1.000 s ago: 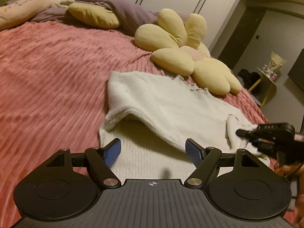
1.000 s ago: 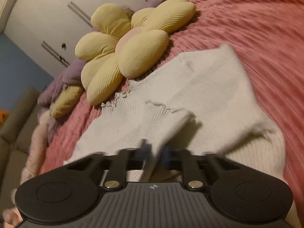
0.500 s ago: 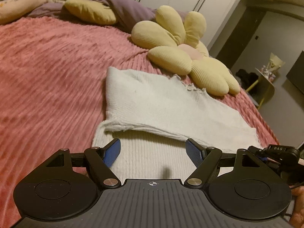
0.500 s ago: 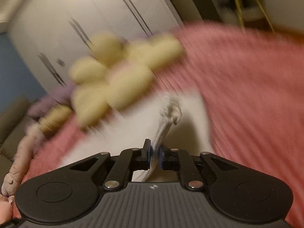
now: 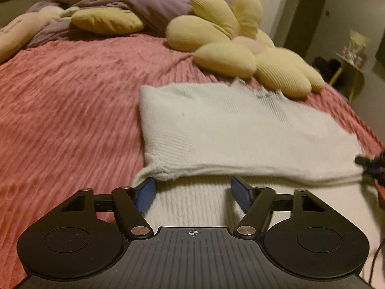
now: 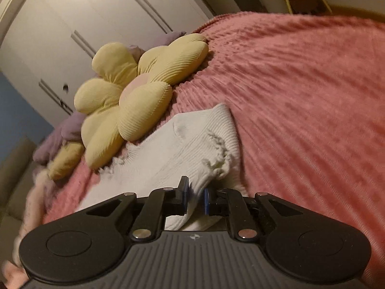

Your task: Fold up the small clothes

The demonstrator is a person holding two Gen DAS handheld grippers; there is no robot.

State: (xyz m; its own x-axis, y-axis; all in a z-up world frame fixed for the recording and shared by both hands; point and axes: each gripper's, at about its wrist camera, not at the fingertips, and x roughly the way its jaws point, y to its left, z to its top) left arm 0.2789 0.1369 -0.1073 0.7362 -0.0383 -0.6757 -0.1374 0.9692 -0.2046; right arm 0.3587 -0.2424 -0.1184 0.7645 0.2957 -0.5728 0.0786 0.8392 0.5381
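A white ribbed knit top (image 5: 240, 134) lies on the pink bedspread (image 5: 67, 110), its upper layer folded over the lower part. My left gripper (image 5: 193, 192) is open and empty, low over the near edge of the top. My right gripper (image 6: 195, 196) holds the frilled sleeve end (image 6: 211, 159) of the top between its pads, with the jaws slightly parted; its tip shows at the right edge of the left wrist view (image 5: 370, 163).
A yellow flower cushion (image 5: 240, 48) lies just behind the top, touching its far edge; it also shows in the right wrist view (image 6: 134, 96). Purple bedding (image 5: 120, 2) and a yellow pillow (image 5: 105, 21) lie at the head of the bed. Wardrobe doors (image 6: 96, 24) stand behind.
My right gripper pulled the sleeve across and down to the top's right edge, and the fold now lies flat. My left gripper stayed open and moved slightly closer to the folded edge.
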